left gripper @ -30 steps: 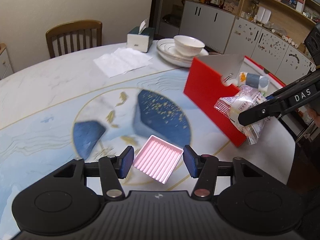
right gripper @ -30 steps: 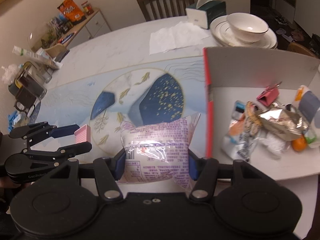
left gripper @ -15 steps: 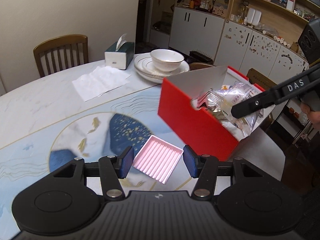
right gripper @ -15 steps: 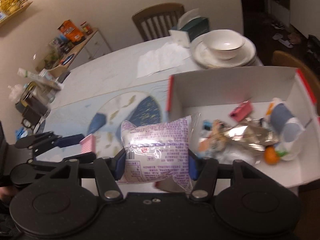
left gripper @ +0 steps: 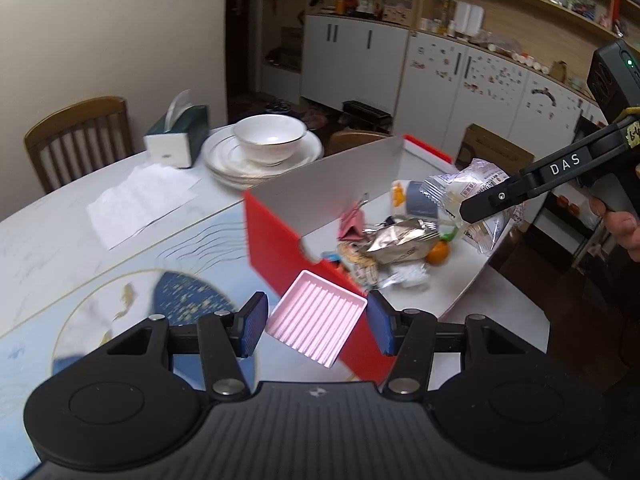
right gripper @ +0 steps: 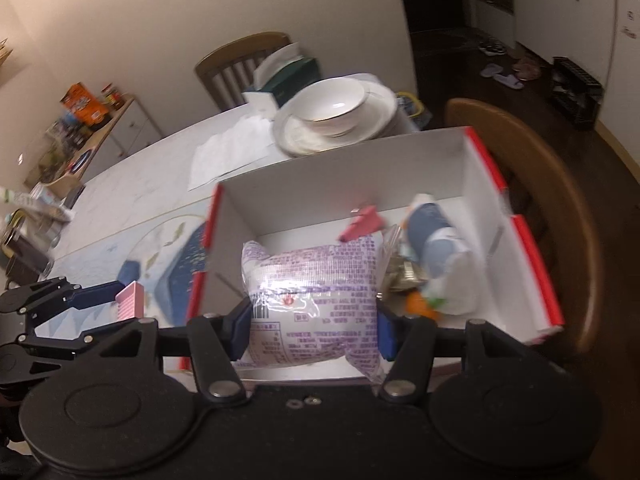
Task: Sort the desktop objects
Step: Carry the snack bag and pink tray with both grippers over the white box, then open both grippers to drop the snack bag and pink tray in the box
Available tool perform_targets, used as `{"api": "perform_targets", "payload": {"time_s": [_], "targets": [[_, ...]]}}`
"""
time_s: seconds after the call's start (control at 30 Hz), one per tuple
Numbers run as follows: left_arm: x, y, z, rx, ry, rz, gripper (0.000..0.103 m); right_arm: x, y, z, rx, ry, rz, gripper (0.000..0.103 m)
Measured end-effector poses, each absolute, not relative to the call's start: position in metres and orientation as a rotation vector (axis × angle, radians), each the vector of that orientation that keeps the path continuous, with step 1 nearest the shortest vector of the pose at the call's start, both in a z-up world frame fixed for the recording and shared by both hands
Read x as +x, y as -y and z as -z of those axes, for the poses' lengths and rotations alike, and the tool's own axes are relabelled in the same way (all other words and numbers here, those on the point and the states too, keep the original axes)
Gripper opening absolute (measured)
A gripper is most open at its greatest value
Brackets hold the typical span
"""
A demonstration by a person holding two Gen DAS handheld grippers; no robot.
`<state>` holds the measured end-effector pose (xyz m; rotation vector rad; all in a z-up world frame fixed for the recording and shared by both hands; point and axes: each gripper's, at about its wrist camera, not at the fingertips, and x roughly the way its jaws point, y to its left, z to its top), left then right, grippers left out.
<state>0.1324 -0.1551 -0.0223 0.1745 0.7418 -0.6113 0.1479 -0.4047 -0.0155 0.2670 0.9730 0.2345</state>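
A: How are the hands posed?

B: Both tilt downward. The right gripper is clamped on a purple-printed snack packet, held above the red box. The left gripper, part open, grips a pink ridged tray over the box's near corner.

A: What differs between views?

B: The left view shows the person's hand on the right gripper; the right view shows the blue-and-white tube in the box on the desk.
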Motion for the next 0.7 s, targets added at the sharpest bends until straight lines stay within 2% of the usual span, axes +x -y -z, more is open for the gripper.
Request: {"api": "perform_targets", "payload": {"time_s": [0.7], "targets": [[0.200, 0.258, 0.033, 0.361, -0.713, 0.674, 0.053, 0.160, 0.425, 0.036, 0.170, -1.003, -0.235, 0.058]]}}
